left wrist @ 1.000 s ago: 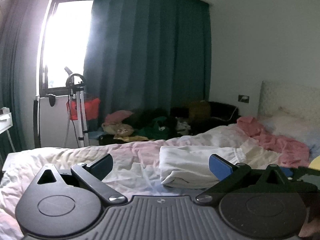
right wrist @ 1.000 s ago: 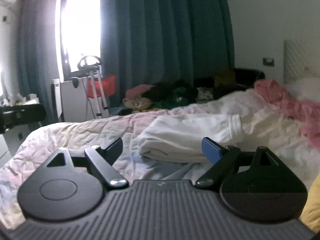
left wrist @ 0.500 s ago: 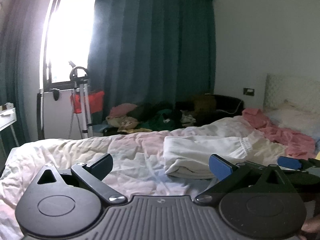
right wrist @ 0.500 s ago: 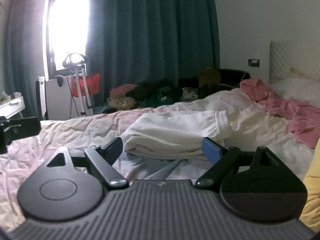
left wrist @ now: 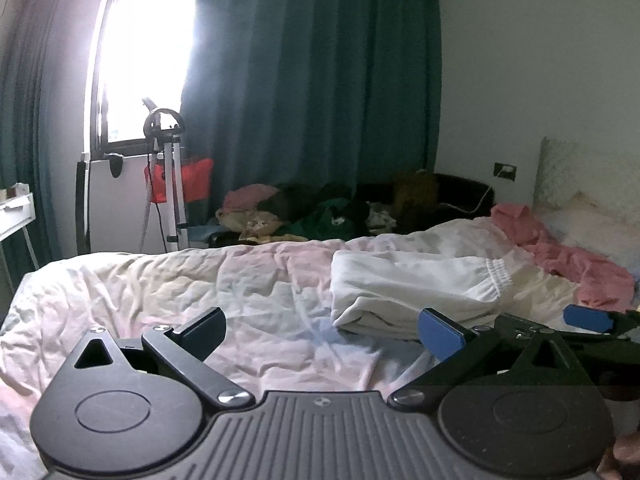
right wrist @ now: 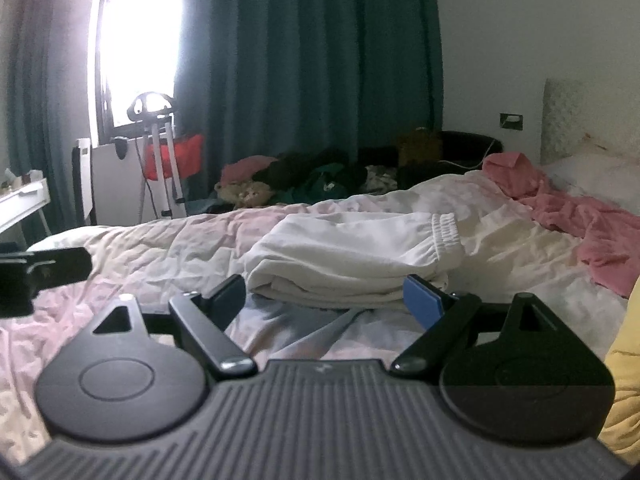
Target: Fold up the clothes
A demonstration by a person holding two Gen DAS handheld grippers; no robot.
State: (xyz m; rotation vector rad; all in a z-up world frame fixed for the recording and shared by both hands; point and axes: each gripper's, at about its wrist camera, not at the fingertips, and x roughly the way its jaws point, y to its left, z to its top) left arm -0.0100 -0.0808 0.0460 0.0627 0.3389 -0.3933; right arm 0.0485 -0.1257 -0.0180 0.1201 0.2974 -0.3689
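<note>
The right gripper (right wrist: 324,300) hovers low over a bed, fingers spread wide and empty, pointed at a folded white garment (right wrist: 352,252) lying just ahead on the rumpled pale bedcover (right wrist: 168,248). The left gripper (left wrist: 320,328), equally wide apart and holding nothing, hangs beside it, the same garment (left wrist: 412,292) ahead and to its right.

The garment sits near the middle of the bed, stacked in several layers, its gathered elastic band (right wrist: 446,230) facing the headboard (right wrist: 580,116). It looks soft, light and limp, likely to sag and slide apart if pinched by one layer; the safer hold is probably the thick folded edge nearest the grippers, taken through all layers, one gripper toward each end.

Open bedcover stretches to the left of the garment, giving room to spread or shift it. To the right, a crumpled pink cloth (right wrist: 592,224) crowds the space near the pillow (right wrist: 596,176), and something yellow (right wrist: 624,368) touches the frame's right edge. Beyond the far side of the bed, heaped clothes (right wrist: 312,180) lie beneath a dark curtain (right wrist: 312,60).
</note>
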